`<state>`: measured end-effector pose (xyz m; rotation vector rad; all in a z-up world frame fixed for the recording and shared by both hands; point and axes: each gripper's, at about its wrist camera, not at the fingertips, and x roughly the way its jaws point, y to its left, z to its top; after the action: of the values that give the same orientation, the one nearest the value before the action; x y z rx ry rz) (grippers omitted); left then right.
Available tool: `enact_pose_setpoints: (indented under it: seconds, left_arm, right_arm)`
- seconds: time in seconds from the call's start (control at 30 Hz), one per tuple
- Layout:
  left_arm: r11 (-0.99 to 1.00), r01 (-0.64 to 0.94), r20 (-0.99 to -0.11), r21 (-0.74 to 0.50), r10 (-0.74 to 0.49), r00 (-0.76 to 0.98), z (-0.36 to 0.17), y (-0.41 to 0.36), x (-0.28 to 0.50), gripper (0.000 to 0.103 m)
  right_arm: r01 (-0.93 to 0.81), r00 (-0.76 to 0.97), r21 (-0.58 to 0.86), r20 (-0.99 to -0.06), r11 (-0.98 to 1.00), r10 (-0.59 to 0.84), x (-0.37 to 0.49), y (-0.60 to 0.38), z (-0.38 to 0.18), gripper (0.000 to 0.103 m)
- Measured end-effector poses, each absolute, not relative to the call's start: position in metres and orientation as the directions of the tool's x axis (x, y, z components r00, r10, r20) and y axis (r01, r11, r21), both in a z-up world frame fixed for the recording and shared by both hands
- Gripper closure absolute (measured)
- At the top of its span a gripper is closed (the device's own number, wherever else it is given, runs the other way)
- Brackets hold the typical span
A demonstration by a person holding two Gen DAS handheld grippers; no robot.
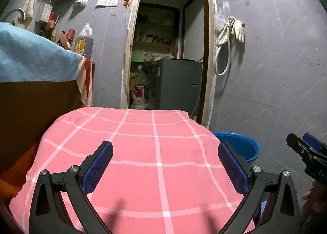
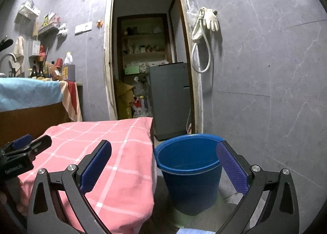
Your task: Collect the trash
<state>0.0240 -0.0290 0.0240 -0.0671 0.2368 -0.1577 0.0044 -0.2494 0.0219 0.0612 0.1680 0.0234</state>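
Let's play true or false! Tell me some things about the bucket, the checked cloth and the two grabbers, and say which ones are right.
1. The bucket is blue. True.
2. The bucket stands on the pink checked cloth. False: it stands on the floor beside the cloth-covered surface.
3. The left gripper is open and holds nothing. True.
4. The right gripper is shut on a piece of trash. False: its fingers are spread apart and empty.
5. White gloves hang on the wall beside the doorway. True.
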Motion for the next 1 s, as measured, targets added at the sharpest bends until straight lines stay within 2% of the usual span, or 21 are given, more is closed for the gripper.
enact_pose_setpoints:
  seconds: [1.0]
  left_arm:
    - [0.986, 0.131, -0.248, -0.103, -0.153, 0.957, 0.006, -0.026, 0.022, 0.002]
  right_arm:
    - [-0.003, 0.982, 0.023, -0.191, 1.0, 0.008, 0.01, -0.247, 0.012, 0.0]
